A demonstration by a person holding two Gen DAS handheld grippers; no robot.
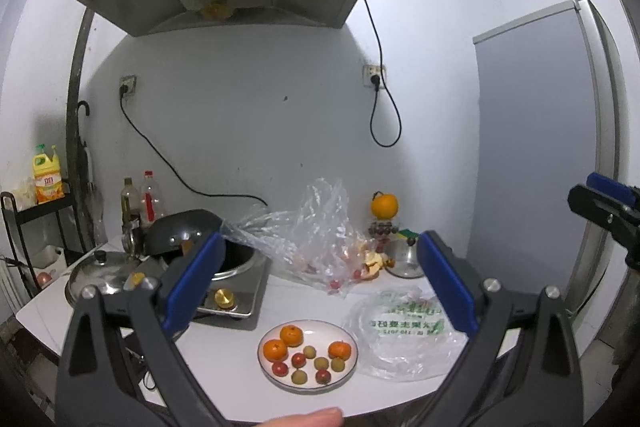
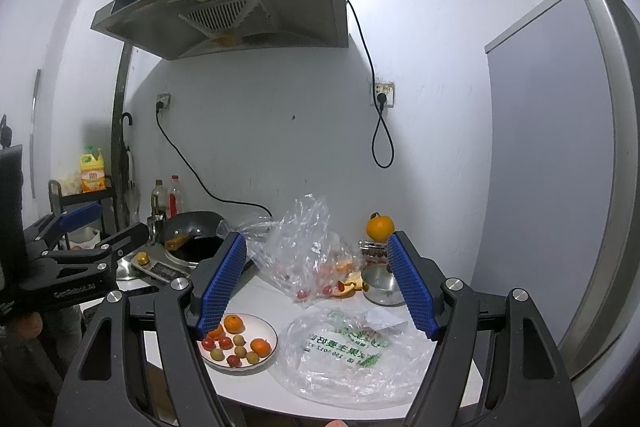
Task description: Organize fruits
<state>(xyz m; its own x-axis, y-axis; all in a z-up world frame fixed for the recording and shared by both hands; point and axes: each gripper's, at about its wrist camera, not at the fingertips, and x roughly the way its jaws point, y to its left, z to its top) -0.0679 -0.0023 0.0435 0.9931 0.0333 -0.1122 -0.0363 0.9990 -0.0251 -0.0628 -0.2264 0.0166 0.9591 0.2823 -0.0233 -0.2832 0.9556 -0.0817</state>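
Observation:
A white plate sits near the counter's front edge. It holds three mandarins, red cherry tomatoes and small yellow-green fruits. Behind it a crumpled clear bag contains a few tomatoes. A single orange stands on a jar at the back. My left gripper hovers open above the counter, nothing between its blue pads. My right gripper is also open and empty; its left pad overlaps the plate's left edge in the right wrist view.
A flat printed plastic bag lies right of the plate. Orange peel and a steel lid sit behind it. A wok on a cooktop, bottles and a pot lid fill the left. A fridge stands at the right.

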